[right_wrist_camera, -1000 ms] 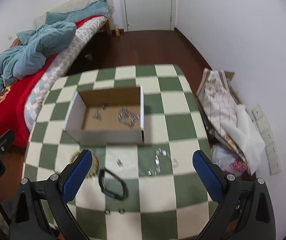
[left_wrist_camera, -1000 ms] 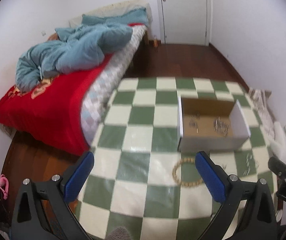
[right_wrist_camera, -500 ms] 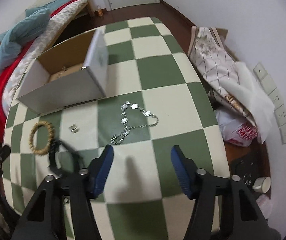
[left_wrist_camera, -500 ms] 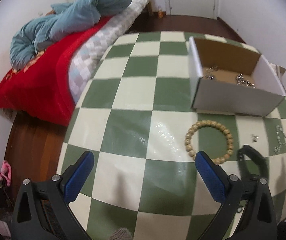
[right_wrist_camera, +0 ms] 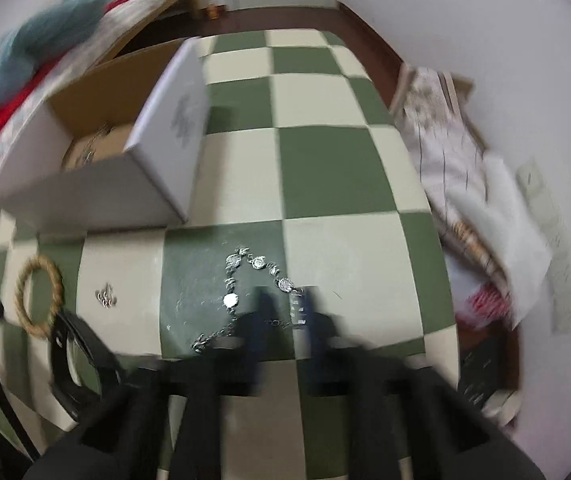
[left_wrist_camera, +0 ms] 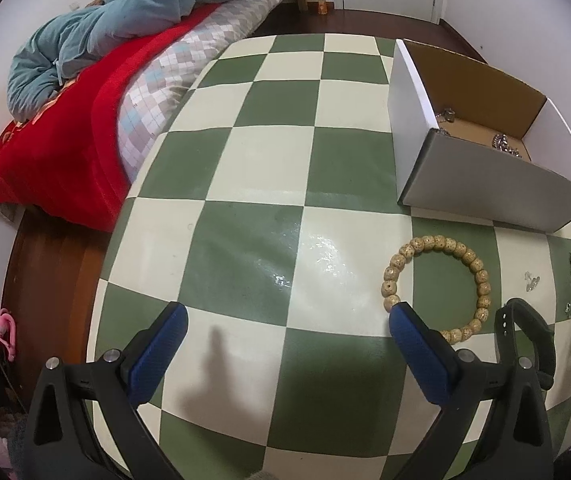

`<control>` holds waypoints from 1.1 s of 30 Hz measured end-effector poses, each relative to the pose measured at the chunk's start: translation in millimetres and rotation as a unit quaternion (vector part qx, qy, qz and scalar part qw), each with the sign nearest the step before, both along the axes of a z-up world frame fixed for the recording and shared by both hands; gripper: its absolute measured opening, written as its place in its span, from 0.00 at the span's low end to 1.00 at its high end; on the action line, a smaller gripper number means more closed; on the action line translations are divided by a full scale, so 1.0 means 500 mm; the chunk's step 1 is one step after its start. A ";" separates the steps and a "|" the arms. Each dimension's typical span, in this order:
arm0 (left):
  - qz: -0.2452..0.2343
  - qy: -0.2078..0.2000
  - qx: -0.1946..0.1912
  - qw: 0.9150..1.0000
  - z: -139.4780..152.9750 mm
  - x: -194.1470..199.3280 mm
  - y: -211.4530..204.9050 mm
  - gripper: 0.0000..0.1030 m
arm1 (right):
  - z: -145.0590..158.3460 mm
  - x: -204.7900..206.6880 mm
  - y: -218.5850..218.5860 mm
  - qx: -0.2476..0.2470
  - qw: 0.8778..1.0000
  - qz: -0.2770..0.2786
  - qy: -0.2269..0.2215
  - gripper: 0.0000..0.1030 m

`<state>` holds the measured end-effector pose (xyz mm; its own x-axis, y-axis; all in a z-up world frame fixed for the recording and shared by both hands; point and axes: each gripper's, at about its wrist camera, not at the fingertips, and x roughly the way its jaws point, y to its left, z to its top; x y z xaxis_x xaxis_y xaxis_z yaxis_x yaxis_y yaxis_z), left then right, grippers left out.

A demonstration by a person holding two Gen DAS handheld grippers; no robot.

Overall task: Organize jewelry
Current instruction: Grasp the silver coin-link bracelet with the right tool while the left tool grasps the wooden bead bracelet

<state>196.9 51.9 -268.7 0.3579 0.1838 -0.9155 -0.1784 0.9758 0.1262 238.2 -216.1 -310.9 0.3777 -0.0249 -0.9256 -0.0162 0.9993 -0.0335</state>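
Observation:
A silver chain (right_wrist_camera: 257, 263) with round charms lies on a green square of the checked table (left_wrist_camera: 253, 160). My right gripper (right_wrist_camera: 285, 312) is blurred, low over the table, its jaws drawn together with the chain's near links between the fingertips. My left gripper (left_wrist_camera: 287, 318) stands wide open above bare table, and nothing is between its blue pads (left_wrist_camera: 161, 336). Just right of it lies a wooden bead bracelet (left_wrist_camera: 433, 241), then a black strap (left_wrist_camera: 525, 336). A small silver earring (right_wrist_camera: 106, 296) lies between the bracelet (right_wrist_camera: 58, 280) and the chain. A white cardboard box (left_wrist_camera: 485, 176) holds several silver pieces.
A bed with a red blanket (left_wrist_camera: 57, 152) and a teal duvet (left_wrist_camera: 133, 12) stands left of the table. Right of the table, against the wall, lie a patterned bag (right_wrist_camera: 437, 120) and white cloth (right_wrist_camera: 497, 216). The table's right edge is close to my right gripper.
Both grippers have come down close to the tabletop. The right gripper's jaws went from wide open to nearly together over the chain. The left jaws stayed wide open.

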 end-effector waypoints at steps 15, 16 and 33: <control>-0.060 0.027 -0.065 0.996 -0.034 0.052 -0.051 0.65 | 0.105 -0.085 -0.079 0.064 0.995 -0.049 -0.055 0.01; -0.065 0.021 -0.064 0.996 -0.030 0.053 -0.055 0.57 | 0.107 -0.084 -0.076 0.064 0.995 -0.047 -0.056 0.01; -0.065 -0.051 -0.015 0.996 0.055 -0.049 -0.049 0.06 | 0.118 -0.122 0.002 0.062 0.995 -0.022 -0.069 0.01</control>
<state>172.3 27.3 -241.0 0.4685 0.1034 -0.8774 -0.0614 0.9945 0.0844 177.0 -215.2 -252.1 0.5030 0.0675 -0.8616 0.0232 0.9955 0.0915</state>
